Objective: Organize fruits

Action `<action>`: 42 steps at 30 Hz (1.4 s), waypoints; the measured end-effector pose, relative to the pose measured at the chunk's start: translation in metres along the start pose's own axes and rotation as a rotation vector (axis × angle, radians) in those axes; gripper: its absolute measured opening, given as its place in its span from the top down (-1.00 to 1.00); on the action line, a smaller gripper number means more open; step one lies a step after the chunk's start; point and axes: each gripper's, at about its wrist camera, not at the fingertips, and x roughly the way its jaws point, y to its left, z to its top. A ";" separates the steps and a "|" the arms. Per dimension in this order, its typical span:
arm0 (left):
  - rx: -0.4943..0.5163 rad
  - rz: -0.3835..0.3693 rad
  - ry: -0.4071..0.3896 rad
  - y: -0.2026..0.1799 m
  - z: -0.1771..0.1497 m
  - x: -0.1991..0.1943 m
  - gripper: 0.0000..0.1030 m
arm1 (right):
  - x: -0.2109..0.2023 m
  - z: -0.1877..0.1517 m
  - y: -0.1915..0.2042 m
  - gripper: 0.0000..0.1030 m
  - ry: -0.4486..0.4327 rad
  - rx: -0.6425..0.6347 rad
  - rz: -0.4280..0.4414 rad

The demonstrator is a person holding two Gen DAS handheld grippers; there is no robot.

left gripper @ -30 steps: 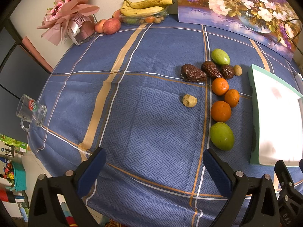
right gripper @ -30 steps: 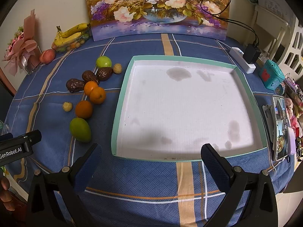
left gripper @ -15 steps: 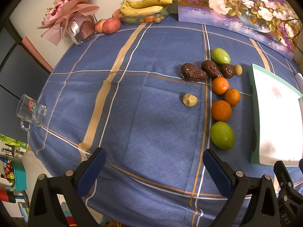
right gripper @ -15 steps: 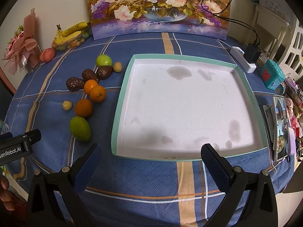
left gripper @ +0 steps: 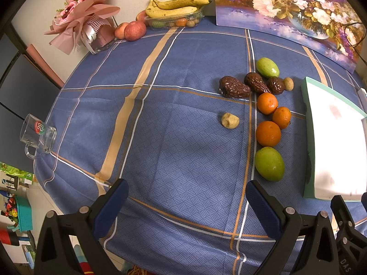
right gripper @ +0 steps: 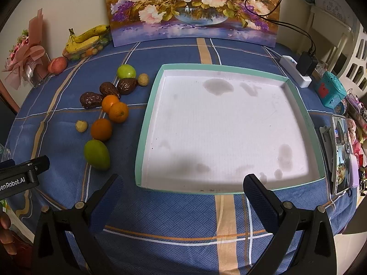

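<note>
Loose fruit lies on the blue checked tablecloth beside a white tray with a mint-green rim (right gripper: 146, 123) (left gripper: 307, 114). The cluster holds a large green fruit (left gripper: 269, 163) (right gripper: 96, 154), three oranges (left gripper: 268, 133) (right gripper: 101, 129), three dark brown dates (left gripper: 234, 87) (right gripper: 91, 100), a smaller green fruit (left gripper: 267, 67) (right gripper: 126, 71) and two small tan fruits (left gripper: 230, 120) (right gripper: 81, 126). My left gripper (left gripper: 187, 204) is open, low over the cloth in front of the cluster. My right gripper (right gripper: 183, 197) is open at the tray's near edge. Neither holds anything.
Bananas on a clear box of fruit (left gripper: 176, 9), two apples (left gripper: 134, 29) and a pink bouquet (left gripper: 84, 23) stand along the back wall beside a flower painting (right gripper: 190, 9). A glass mug (left gripper: 37, 135) sits at the left edge. A power strip (right gripper: 296, 73) and phone (right gripper: 341, 153) lie right of the tray.
Both views have barely shifted; the fruits and tray have not moved and both grippers stay open.
</note>
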 end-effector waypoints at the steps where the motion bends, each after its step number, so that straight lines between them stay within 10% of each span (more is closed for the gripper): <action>1: -0.001 -0.001 -0.001 0.000 0.000 0.000 -1.00 | 0.000 -0.001 0.000 -1.00 0.000 0.001 0.001; 25: -0.225 -0.136 -0.202 0.042 0.037 -0.013 -1.00 | -0.012 0.032 0.024 -1.00 -0.175 -0.065 0.106; 34: -0.296 -0.260 -0.105 0.052 0.055 0.004 -0.98 | -0.014 0.057 0.042 -0.98 -0.234 -0.067 0.235; 42: -0.310 -0.292 0.008 0.040 0.065 0.036 -0.71 | 0.007 0.087 0.050 -0.48 -0.193 -0.051 0.322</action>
